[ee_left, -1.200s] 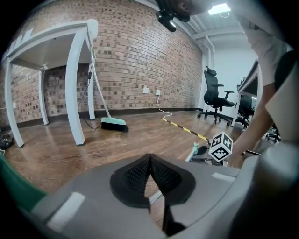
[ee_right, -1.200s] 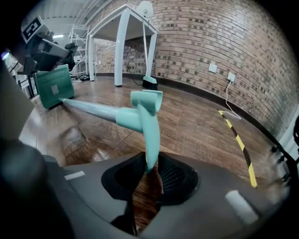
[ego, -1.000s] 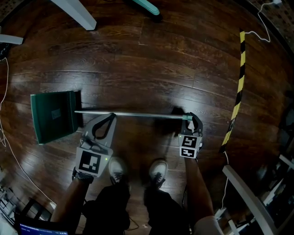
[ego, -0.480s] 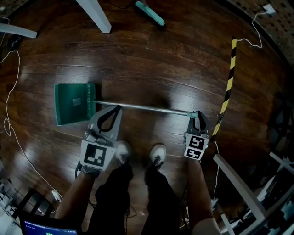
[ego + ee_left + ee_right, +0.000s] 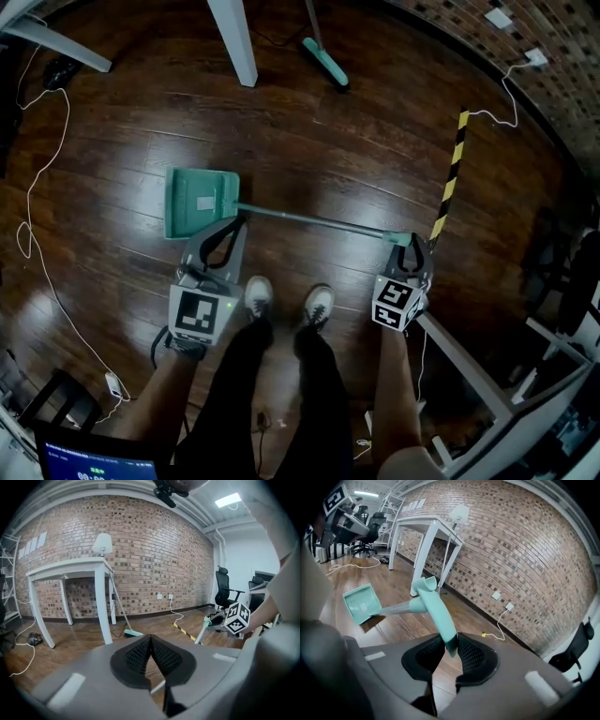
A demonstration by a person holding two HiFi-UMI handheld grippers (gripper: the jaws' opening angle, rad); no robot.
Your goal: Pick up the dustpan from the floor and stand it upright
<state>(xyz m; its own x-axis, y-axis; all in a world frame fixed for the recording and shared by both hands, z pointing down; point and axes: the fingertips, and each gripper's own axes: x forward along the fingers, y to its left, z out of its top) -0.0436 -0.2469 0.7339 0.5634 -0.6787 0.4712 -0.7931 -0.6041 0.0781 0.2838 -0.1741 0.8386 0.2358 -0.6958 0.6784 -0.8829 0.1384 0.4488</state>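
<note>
The teal dustpan [image 5: 201,201] hangs above the wood floor with its metal pole [image 5: 319,223] nearly level in front of my feet. My left gripper [image 5: 231,223] is shut round the pole right beside the pan; in the left gripper view the pole [image 5: 157,687] shows in the gap behind the closed pads [image 5: 140,654]. My right gripper [image 5: 411,246] is shut on the teal handle [image 5: 439,613] at the pole's other end. Its jaws have just been opening slightly, and the handle is still between the pads. The pan [image 5: 363,603] shows beyond them.
A teal broom [image 5: 324,58] leans near a white table leg [image 5: 234,42] ahead. Yellow-black tape [image 5: 448,180] runs on the floor at right, a white cable [image 5: 39,234] at left. Another white leg [image 5: 469,367] lies by my right arm. A brick wall [image 5: 140,550] stands behind.
Both grippers have risen together with the dustpan, which was low by the floor. The head has risen too, so the floor looks farther off and the pan smaller.
</note>
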